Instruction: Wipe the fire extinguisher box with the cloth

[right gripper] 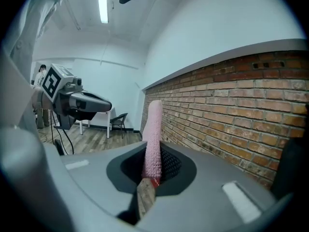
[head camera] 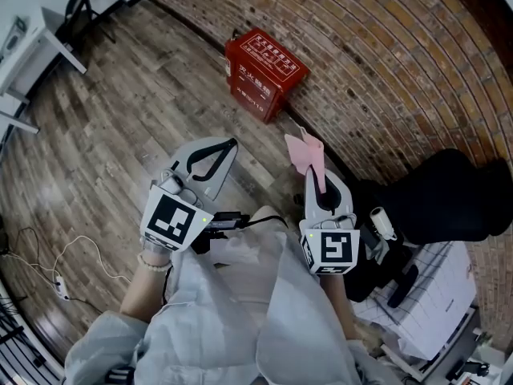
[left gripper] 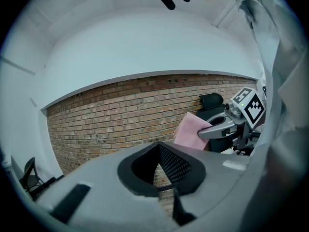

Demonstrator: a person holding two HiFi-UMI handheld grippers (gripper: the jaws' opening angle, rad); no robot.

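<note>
right gripper view shows the right gripper (right gripper: 153, 166) clamping the cloth (right gripper: 154, 129) upright between its fingers, left gripper (left gripper: 161, 173) closed on nothing, fire extinguisher box (head camera: 264, 74) well beyond both fingertips: judged approach step, next carrying cloth onto it.

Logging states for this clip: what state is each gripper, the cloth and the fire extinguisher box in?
Fire extinguisher box: on the floor, looks closed, untouched.
Left gripper: jaws together, empty.
Right gripper: jaws shut on the cloth.
Cloth: pinched, sticking up, off the box.
</note>
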